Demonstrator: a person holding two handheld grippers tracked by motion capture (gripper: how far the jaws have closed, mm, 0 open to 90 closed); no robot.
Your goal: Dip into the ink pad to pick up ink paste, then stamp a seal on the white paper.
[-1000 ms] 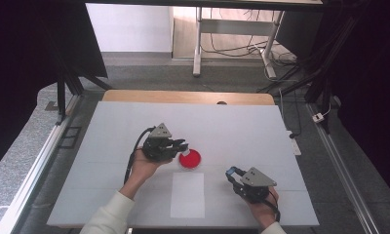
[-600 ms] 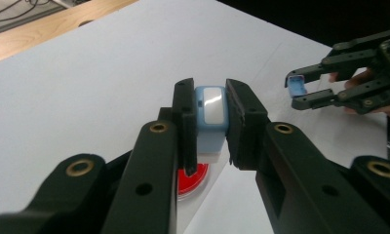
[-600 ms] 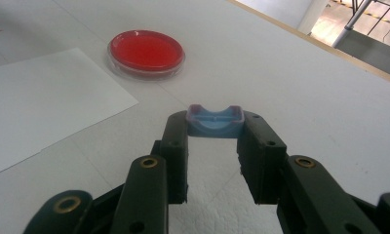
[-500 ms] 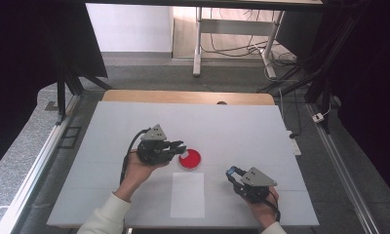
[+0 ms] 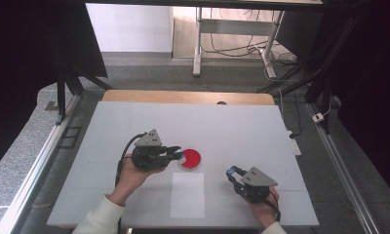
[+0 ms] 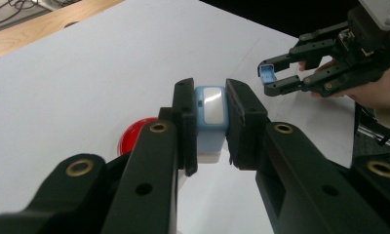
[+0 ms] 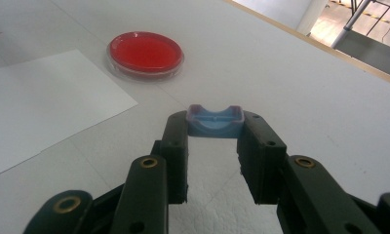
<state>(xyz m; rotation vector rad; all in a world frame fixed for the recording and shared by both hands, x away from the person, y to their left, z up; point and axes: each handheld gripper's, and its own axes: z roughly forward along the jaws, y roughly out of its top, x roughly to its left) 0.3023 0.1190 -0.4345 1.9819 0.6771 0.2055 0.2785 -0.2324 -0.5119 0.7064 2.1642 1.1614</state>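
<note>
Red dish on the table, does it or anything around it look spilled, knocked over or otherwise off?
Nothing stands out. The red dish sits flat on the table, nothing spilled around it, and the white sheet lies flat beside it. Each gripper holds a small blue piece squarely between its jaws.

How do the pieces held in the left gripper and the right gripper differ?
The left gripper holds a blue-and-white block with a flat pale face; the right gripper holds a blue cap, open and hollow. The block is close beside the red dish, the cap farther off. Both are clamped between black jaws.
</note>
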